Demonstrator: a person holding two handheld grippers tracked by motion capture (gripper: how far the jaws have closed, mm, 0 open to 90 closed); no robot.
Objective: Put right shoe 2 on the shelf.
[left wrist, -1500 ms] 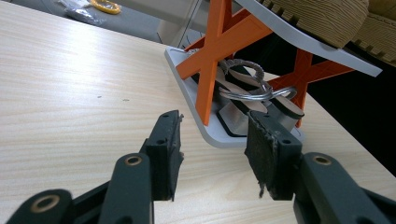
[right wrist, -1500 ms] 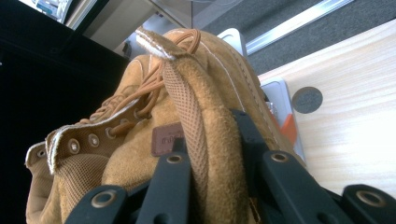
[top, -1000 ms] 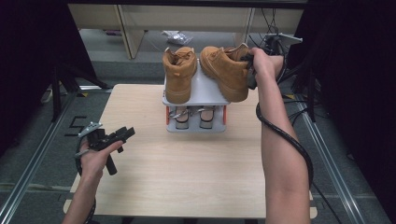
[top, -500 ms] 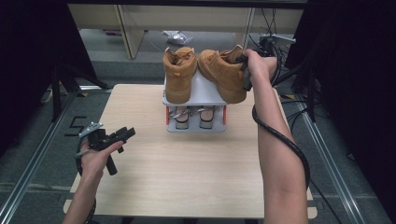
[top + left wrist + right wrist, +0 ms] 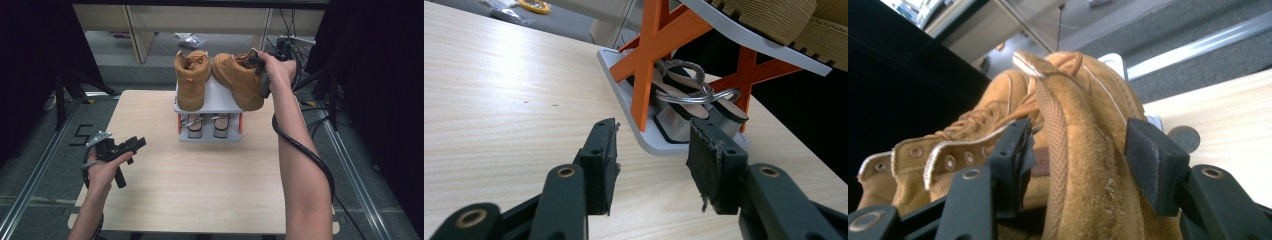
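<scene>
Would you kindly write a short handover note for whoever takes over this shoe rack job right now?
Right gripper: at the heel of the right boot, jaws just opened; the heel sits between them, pads not pressing.
Left gripper: open, holding nothing, low over the table at its left side.
Things: both tan boots sit on the top shelf of the rack, the left boot beside the right. A pair of sandals is on the lower shelf.
Done: both boots appear placed.
Left: probably draw the right gripper back and check the right boot sits steady.
</scene>
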